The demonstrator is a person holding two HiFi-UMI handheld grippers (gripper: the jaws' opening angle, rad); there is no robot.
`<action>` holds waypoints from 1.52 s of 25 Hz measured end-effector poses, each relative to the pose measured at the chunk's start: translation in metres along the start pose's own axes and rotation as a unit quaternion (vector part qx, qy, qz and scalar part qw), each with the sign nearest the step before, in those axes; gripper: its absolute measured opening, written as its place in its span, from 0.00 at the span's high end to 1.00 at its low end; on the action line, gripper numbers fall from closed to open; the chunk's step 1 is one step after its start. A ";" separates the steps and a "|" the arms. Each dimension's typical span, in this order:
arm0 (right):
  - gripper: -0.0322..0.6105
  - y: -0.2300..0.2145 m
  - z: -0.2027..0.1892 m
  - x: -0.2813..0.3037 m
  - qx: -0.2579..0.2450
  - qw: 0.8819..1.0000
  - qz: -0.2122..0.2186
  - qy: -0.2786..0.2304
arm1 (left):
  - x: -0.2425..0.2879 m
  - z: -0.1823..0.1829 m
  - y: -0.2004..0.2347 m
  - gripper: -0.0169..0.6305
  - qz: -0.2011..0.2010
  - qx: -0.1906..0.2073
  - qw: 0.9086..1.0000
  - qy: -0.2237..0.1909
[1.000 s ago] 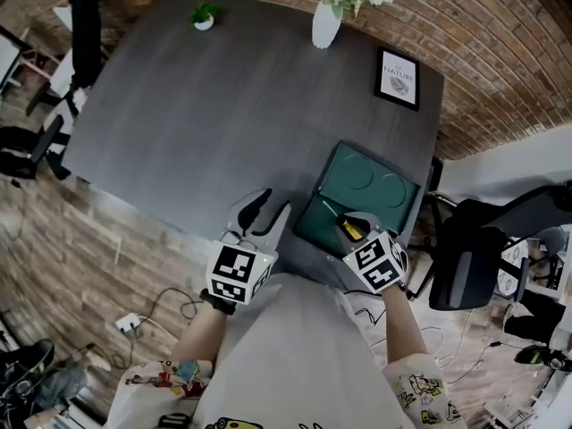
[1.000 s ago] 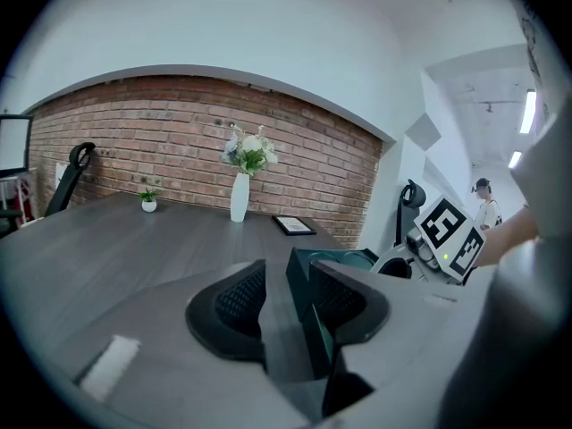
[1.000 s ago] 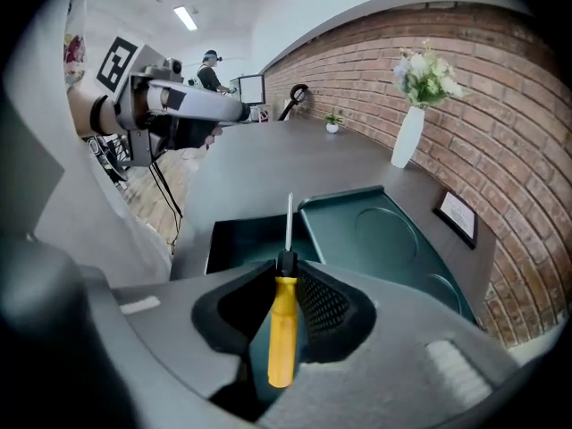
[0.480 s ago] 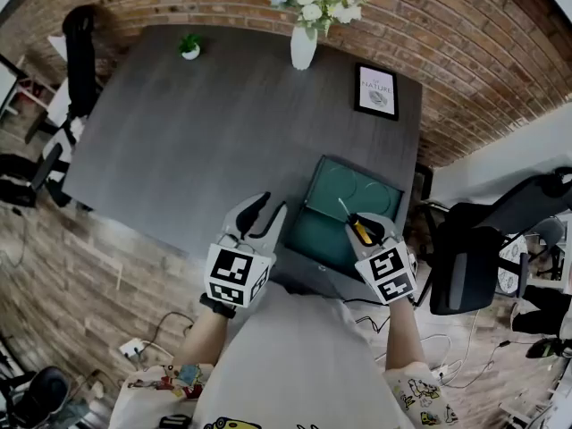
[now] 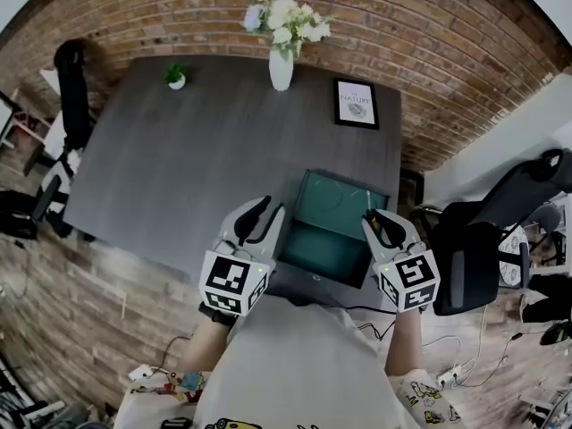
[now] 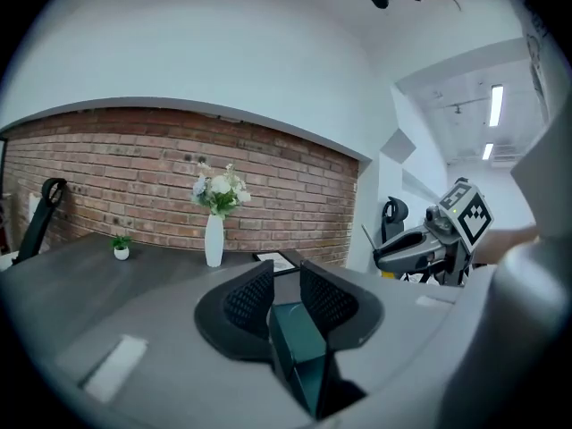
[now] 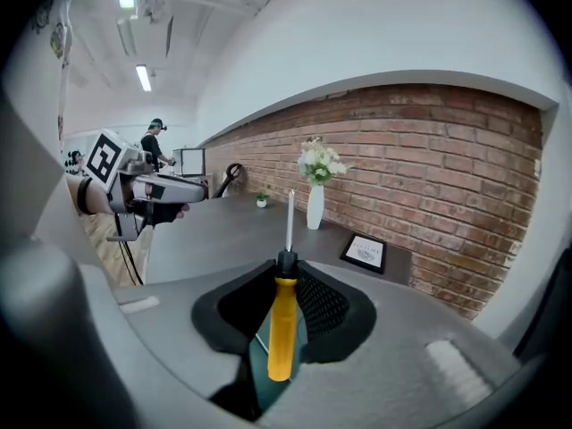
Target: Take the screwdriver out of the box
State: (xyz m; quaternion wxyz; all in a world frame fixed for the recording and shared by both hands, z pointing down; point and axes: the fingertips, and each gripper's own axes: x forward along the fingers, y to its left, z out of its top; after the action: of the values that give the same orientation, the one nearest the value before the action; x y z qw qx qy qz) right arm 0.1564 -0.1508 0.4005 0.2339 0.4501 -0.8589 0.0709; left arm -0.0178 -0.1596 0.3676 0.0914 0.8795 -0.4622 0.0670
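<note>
Screwdriver [image 7: 282, 329], 1, clamped in right claw [image 7: 286, 273] by 1 box [image 5: 326, 239]; left claw [image 6: 286, 280] narrowing, part-open, empty

Yellow-handled screwdriver [image 7: 282, 329], teal box [image 5: 326, 244], dark grey table [image 5: 197, 150], red brick wall [image 5: 447, 43], white vase [image 5: 281, 68]

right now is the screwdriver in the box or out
Out: the right gripper grips the screwdriver by its yellow handle, raised off the open box.

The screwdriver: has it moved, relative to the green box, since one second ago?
Yes. The screwdriver, shut in the right gripper, went from inside the box to its right edge.
</note>
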 end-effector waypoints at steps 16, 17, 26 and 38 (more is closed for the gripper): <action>0.83 -0.010 0.031 -0.053 0.050 0.991 -0.041 -0.116 | -0.014 0.047 -0.009 0.97 0.015 0.026 0.999 -0.043; 0.83 -0.008 0.032 -0.055 0.050 0.991 -0.040 -0.120 | -0.014 0.045 -0.010 0.97 0.013 0.026 0.999 -0.041; 0.83 -0.005 0.025 -0.068 0.066 0.985 -0.047 -0.150 | -0.015 0.025 -0.017 0.98 -0.005 0.019 1.000 -0.023; 0.83 -0.009 0.024 -0.069 0.092 0.982 -0.056 -0.156 | -0.015 0.011 -0.016 0.97 -0.011 0.011 1.000 -0.004</action>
State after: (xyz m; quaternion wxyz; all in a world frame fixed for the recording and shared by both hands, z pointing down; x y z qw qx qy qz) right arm 0.1887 -0.1127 0.3466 0.0580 0.5225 -0.8481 0.0657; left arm -0.0131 -0.1412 0.3520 0.0807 0.8855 -0.4525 0.0678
